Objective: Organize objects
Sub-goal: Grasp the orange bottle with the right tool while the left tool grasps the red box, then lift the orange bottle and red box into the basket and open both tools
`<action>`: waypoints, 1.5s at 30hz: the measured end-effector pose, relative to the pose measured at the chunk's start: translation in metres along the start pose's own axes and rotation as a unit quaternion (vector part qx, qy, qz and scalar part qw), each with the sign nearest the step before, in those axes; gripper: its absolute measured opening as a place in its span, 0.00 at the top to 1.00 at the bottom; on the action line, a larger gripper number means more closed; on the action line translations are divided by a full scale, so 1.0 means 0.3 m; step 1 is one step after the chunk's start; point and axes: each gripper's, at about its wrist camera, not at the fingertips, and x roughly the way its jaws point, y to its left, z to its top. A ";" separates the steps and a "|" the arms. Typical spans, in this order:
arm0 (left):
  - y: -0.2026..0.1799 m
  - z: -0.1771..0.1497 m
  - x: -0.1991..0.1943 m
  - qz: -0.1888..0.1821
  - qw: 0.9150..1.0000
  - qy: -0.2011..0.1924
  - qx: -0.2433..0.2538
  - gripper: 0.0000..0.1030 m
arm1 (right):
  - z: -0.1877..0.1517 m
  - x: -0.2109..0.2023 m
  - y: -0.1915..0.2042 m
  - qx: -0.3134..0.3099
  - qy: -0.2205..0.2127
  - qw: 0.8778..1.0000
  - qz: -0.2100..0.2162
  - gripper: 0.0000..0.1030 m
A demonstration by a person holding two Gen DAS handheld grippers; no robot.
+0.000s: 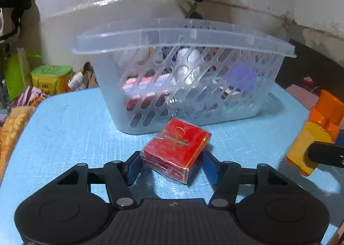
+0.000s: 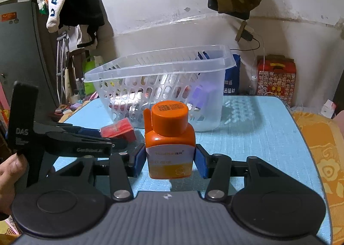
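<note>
A red box wrapped in clear film lies tilted on the blue table, just in front of the clear slotted basket. My left gripper has both blue pads against the box's sides. In the right wrist view the same red box shows at the tips of the left gripper's fingers. My right gripper is shut on an orange-capped bottle, held upright above the table. That bottle also shows at the right edge of the left wrist view. The basket holds several packets.
The blue table stands against a white wall. A red patterned carton and a blue bag sit behind it. A yellow-green carton is at the far left. Orange patterned cloth borders the right side. A hand holds the left gripper.
</note>
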 end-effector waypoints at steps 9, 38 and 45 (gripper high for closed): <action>-0.017 -0.049 -0.119 -0.011 0.999 -0.029 0.016 0.39 | -0.006 0.000 0.024 -0.014 0.001 1.000 0.007 0.50; -0.069 0.012 -0.341 -0.040 0.991 -0.126 0.007 0.39 | 0.042 -0.140 0.029 -0.001 -0.066 0.997 0.036 0.50; -0.047 0.016 -0.381 -0.042 0.988 -0.148 -0.003 0.40 | 0.056 -0.169 0.026 0.002 -0.080 0.996 0.041 0.50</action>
